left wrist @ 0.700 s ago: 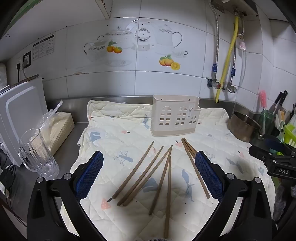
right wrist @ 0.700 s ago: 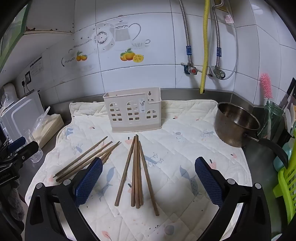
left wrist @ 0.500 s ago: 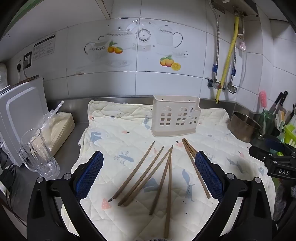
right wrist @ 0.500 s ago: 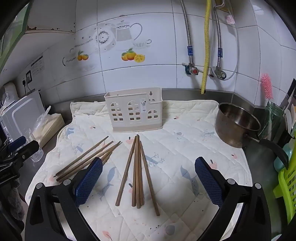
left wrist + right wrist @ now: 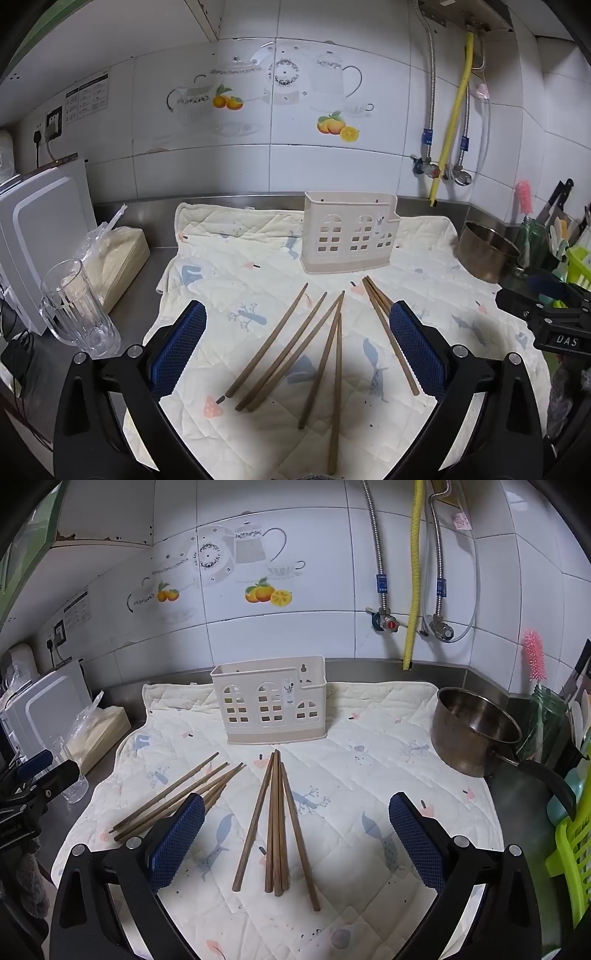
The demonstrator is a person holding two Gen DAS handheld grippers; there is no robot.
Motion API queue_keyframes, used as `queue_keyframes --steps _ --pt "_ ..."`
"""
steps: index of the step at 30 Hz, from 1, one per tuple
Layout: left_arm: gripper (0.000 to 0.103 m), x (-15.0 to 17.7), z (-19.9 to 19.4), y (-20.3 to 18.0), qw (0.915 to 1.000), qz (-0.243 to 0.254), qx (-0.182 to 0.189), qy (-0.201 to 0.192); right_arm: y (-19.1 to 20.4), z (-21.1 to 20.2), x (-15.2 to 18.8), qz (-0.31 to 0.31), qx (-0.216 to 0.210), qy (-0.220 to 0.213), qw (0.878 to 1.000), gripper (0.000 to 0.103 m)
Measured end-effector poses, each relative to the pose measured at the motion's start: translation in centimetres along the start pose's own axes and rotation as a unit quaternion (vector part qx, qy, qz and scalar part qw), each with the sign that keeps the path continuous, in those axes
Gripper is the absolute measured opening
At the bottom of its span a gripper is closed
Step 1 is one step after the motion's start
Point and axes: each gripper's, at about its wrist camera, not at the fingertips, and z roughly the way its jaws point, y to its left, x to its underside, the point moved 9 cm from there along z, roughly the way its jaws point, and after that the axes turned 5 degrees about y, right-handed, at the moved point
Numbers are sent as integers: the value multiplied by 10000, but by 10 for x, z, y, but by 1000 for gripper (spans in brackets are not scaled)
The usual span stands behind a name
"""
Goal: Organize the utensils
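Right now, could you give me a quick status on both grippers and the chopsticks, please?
Left gripper open, right gripper open, both empty. Chopsticks loose on the quilted mat, holder upright behind them. Nothing blocking.

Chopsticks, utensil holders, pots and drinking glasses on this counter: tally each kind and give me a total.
Wooden chopsticks: 10 (two loose groups of 5)
Beige utensil holder: 1
Steel pot: 1
Drinking glass: 1
Total: 13
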Motion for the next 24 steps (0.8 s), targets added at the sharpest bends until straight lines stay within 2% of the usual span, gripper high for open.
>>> queue_keyframes --steps 24 --pt "98 0 1 -1 10000 -14 -6 30 -1 0 5 10 -58 -8 10000 97"
